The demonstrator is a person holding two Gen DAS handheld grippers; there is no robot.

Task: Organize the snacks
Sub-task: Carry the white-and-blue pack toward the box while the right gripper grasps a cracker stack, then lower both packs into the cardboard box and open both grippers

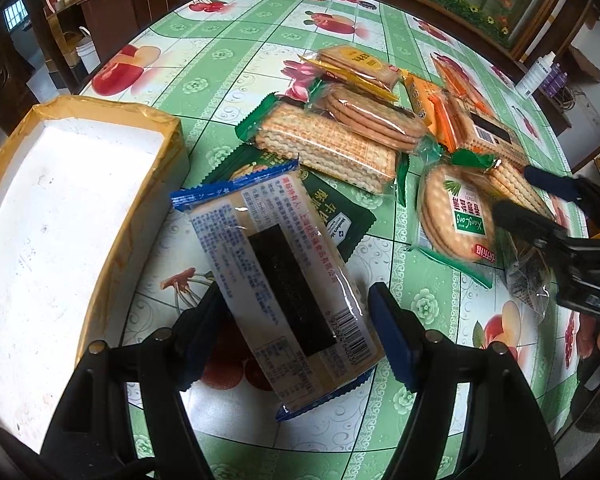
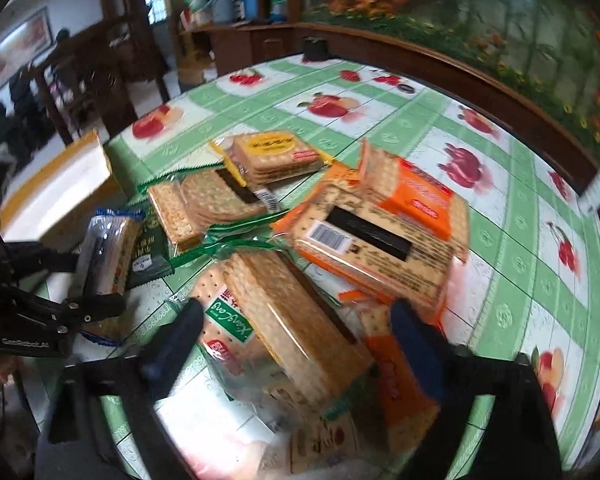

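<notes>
The white box [image 1: 60, 208] sits at the table's left edge. The left gripper [image 1: 296, 312] pinches the blue-edged cracker pack [image 1: 284, 280]; carry it level into the box. The right gripper [image 2: 296, 336], jaws spread, straddles the XiangCong cracker pack [image 2: 284, 320]; close squarely.

Motion blur smears the cracker packs [image 2: 284, 320] in the right wrist view, leaving their print unreadable.
</notes>
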